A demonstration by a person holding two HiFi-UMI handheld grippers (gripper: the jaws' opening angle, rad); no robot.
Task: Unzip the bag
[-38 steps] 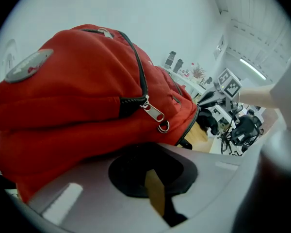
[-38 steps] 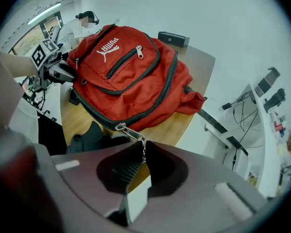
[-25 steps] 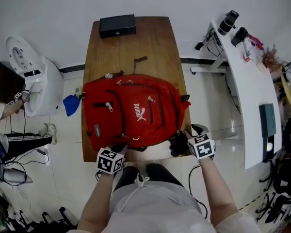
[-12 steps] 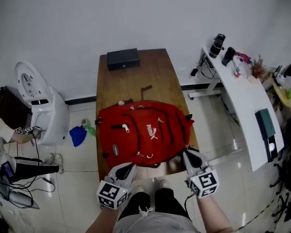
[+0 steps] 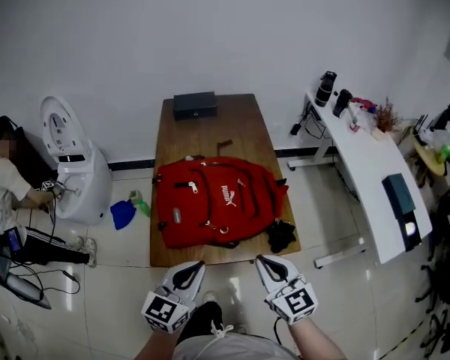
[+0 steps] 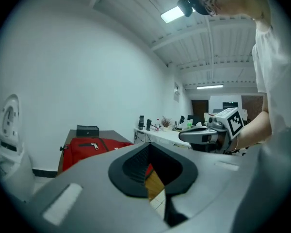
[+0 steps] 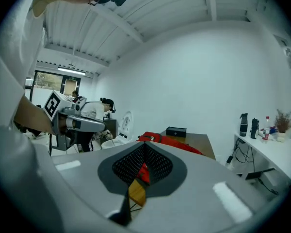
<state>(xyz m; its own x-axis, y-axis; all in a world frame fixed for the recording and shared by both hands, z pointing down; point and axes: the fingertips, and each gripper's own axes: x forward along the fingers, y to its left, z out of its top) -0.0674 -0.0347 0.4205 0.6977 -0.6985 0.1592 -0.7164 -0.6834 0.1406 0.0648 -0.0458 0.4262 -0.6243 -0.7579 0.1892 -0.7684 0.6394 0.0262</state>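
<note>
A red backpack (image 5: 217, 201) lies flat on the wooden table (image 5: 240, 130), its zippers closed as far as I can see. My left gripper (image 5: 196, 264) and right gripper (image 5: 259, 259) hang side by side in front of the table's near edge, off the bag, both shut and empty. In the left gripper view the jaws (image 6: 148, 152) meet with the backpack (image 6: 89, 147) beyond them and the right gripper (image 6: 203, 136) alongside. The right gripper view shows its jaws (image 7: 144, 147) together, the backpack (image 7: 177, 142) ahead and the left gripper (image 7: 80, 124) at the left.
A black bundle (image 5: 281, 235) lies at the table's near right corner and a black box (image 5: 195, 103) at its far end. A white desk (image 5: 367, 178) with bottles stands at the right. At the left are a white machine (image 5: 71, 167), a seated person (image 5: 11, 193) and a blue thing (image 5: 122, 214) on the floor.
Both grippers have pulled back from the bag's near edge and risen, now clear of the table. The right gripper left the black bundle on the table and closed.
</note>
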